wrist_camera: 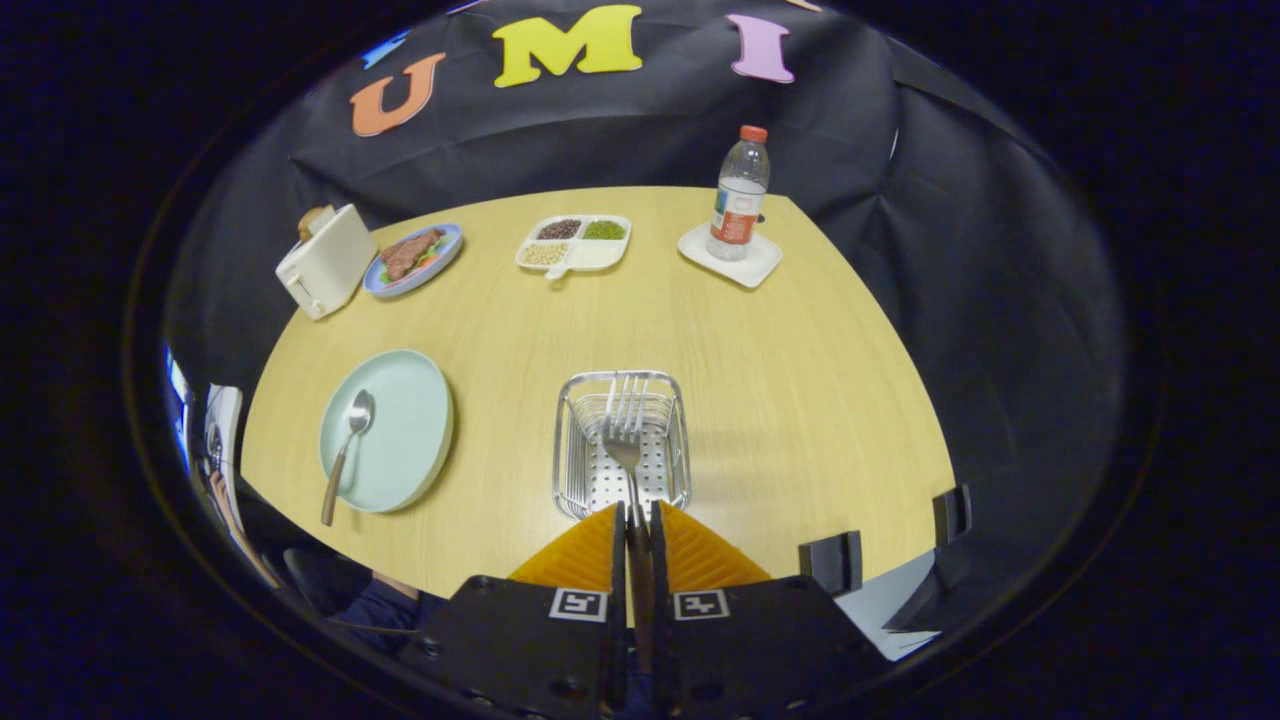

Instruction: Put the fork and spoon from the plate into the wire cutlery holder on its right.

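Observation:
My gripper (636, 518) is shut on the handle of a metal fork (625, 425), both orange fingers (580, 555) pressing on it. The fork points forward, its tines over the far part of the wire cutlery holder (568, 452), which stands just ahead of the fingers on the wooden table. To the left of the holder sits a pale green plate (405, 430). A spoon (347, 447) with a wooden handle lies on the plate's left side, its bowl toward the far side and its handle sticking past the near rim.
At the table's far side stand a cream toaster (325, 260), a blue plate of food (412, 258), a white divided dish of beans (574, 242) and a water bottle (740, 195) on a white square coaster (765, 265). A person's sleeve (385, 605) shows near left.

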The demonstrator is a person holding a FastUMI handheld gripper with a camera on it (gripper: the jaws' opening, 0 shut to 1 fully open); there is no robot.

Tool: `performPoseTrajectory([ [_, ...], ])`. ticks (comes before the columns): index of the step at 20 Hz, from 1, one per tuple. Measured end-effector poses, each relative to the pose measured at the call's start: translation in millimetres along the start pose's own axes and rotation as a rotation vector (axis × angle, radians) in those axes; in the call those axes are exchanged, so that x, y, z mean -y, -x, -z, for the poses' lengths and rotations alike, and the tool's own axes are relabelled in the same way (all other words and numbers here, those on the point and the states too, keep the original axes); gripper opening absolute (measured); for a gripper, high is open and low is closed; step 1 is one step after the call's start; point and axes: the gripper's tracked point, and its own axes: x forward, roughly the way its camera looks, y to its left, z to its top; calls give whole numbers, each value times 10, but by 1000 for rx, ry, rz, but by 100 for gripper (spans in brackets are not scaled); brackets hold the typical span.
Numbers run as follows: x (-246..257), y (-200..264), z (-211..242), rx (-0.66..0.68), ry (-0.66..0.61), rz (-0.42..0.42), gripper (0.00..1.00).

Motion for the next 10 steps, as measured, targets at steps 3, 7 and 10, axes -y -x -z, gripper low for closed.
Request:
performPoseTrajectory([
  [3,-11,20,2,6,9,-2,10],
  [7,-21,15,102,-15,27,0,10],
  [10,-27,4,140,-23,43,-3,10],
])
